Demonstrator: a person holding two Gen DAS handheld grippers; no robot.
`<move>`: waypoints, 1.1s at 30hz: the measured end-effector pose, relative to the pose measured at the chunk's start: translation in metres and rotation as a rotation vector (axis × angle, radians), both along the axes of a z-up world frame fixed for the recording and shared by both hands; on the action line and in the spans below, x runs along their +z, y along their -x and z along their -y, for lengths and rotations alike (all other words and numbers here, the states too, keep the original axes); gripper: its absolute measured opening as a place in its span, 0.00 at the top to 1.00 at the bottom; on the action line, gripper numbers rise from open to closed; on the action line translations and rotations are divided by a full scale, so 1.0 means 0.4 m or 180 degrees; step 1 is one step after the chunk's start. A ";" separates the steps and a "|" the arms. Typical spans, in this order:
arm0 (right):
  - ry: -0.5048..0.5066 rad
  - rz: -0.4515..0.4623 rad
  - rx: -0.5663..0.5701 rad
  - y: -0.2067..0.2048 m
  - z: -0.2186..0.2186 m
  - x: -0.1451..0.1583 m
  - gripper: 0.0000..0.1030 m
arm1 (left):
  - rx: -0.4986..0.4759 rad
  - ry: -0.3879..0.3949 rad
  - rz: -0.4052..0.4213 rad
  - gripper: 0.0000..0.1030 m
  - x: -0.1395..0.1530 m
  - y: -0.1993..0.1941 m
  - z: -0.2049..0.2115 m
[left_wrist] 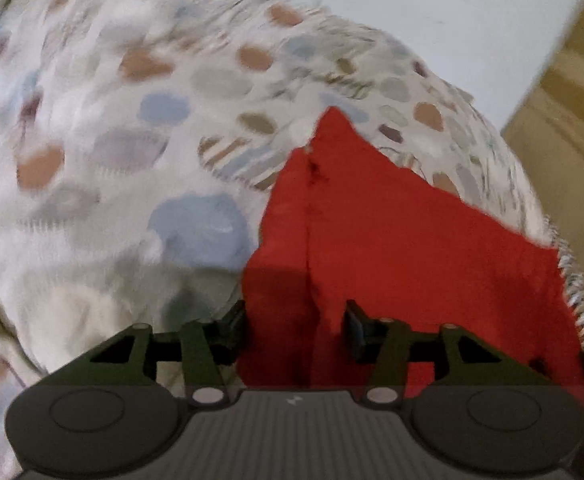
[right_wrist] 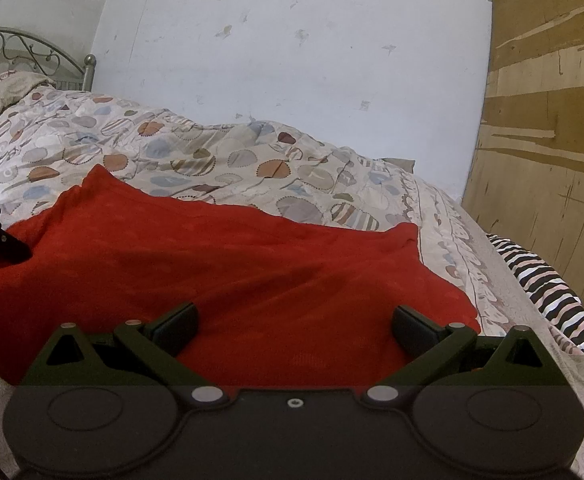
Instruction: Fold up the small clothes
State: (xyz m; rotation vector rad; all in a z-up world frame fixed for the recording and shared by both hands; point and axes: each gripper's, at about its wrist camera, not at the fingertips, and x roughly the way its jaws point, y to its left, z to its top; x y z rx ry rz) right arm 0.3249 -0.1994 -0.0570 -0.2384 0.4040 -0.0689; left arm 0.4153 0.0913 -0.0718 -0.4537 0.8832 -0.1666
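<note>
A red garment (right_wrist: 228, 264) lies spread on the patterned bedspread (right_wrist: 196, 152). In the left wrist view the red garment (left_wrist: 392, 232) runs from a far point down to my left gripper (left_wrist: 296, 322). That gripper's jaws stand half closed, with a bunched ridge of the red cloth's left edge pinched between the pads. Its dark fingertip (right_wrist: 10, 246) shows at the left edge of the right wrist view, on the garment's left side. My right gripper (right_wrist: 294, 328) is wide open, low over the garment's near edge, with nothing held.
The bedspread (left_wrist: 132, 140) covers a bed with a metal headboard (right_wrist: 32, 48) at the far left. A striped cloth (right_wrist: 548, 284) hangs at the bed's right edge. A white wall (right_wrist: 292, 40) stands behind, and a wooden panel (right_wrist: 552, 140) to the right.
</note>
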 end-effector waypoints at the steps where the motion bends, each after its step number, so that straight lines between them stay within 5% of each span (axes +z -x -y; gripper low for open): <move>1: -0.0001 0.0000 0.0000 0.000 0.000 0.000 0.00 | 0.0017 0.0092 -0.0043 0.54 -0.001 -0.003 -0.011; 2: -0.0002 0.0001 0.0000 0.000 0.000 0.000 0.00 | 0.0005 0.0144 -0.0056 0.64 0.002 -0.005 -0.016; 5: -0.0004 0.0002 -0.0002 0.000 0.000 0.000 0.00 | -0.0034 -0.0009 0.0022 0.75 0.030 0.006 0.001; 15: -0.0024 0.0039 0.0009 0.006 -0.004 0.025 0.02 | -0.0410 -0.0099 0.0518 0.84 0.255 -0.004 0.162; 21: 0.1064 0.0383 -0.0085 0.078 -0.013 0.081 0.01 | -0.0931 -0.0267 0.0837 0.85 0.381 -0.034 0.419; 24: 0.1200 0.0285 -0.0215 0.103 0.041 0.083 0.01 | -0.1280 -0.0392 0.0853 0.85 0.377 -0.021 0.558; 29: 0.0972 0.0008 -0.0446 0.130 0.116 0.055 0.01 | -0.1712 -0.0503 0.0424 0.86 0.251 -0.018 0.697; 33: 0.0708 -0.0013 -0.0507 0.143 0.130 0.031 0.01 | -0.1917 -0.0929 0.0704 0.82 0.218 0.043 0.731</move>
